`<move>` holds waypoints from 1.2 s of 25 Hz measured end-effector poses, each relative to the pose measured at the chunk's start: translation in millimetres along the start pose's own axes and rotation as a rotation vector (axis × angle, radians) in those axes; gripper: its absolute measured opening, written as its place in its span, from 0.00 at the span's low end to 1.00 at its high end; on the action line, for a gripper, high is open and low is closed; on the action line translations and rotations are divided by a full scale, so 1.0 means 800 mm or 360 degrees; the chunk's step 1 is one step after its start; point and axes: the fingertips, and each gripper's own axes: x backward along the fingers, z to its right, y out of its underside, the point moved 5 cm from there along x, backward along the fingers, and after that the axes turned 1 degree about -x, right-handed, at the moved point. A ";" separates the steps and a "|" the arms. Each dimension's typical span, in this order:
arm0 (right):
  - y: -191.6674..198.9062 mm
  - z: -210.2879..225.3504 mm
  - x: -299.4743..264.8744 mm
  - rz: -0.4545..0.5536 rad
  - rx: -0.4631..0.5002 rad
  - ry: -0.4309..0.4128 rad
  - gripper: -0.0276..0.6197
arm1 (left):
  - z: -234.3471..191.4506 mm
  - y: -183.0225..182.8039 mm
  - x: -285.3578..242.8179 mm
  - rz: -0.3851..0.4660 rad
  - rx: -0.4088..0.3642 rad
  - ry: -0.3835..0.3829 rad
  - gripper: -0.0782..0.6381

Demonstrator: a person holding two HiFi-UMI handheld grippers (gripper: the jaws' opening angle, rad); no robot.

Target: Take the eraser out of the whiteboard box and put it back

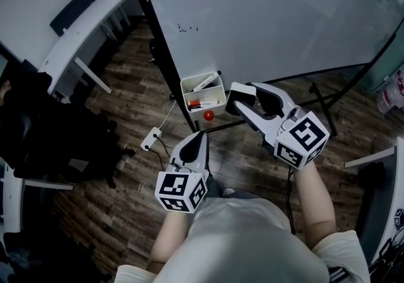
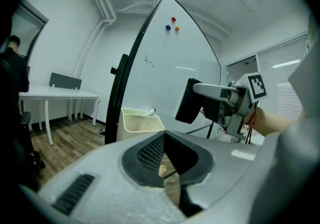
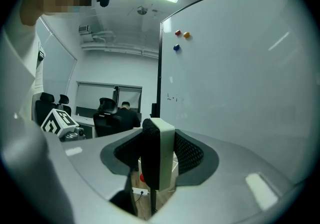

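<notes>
left claw (image 1: 199,138) is closed, mesh pads (image 2: 150,150) pressed together with nothing between them. it sits low on the near side, pointing toward the foot of the whiteboard (image 1: 271,16), just near of the whiteboard box (image 1: 222,90). the box hangs at the board's lower left corner beside the black frame post (image 1: 161,48). there is a white marker (image 1: 203,82) lying in it, and a small red round thing (image 1: 208,115) just under its near edge. a white power strip (image 1: 150,139) is on the wood floor to the left of that.

right claw (image 1: 243,101) is clamped on the eraser (image 1: 237,95). in the right gripper view the eraser (image 3: 158,163) stands on edge between the pads, dark felt face on the left and white back on the right. the eraser is out of the box: it is up in the air just right of it, not touching, close in front of the board.

three magnets (image 3: 180,37) sit high on the board. a person is seated at a desk (image 3: 124,114) far across the room.
</notes>
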 end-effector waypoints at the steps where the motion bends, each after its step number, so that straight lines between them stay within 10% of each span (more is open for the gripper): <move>1: 0.001 -0.003 0.005 0.0004 0.0002 0.0024 0.34 | 0.002 0.000 0.002 0.0005 -0.0004 0.0001 0.11; 30: 0.055 -0.051 0.100 0.0023 -0.0130 0.0384 0.34 | 0.033 0.012 0.013 0.0018 -0.0027 0.0047 0.11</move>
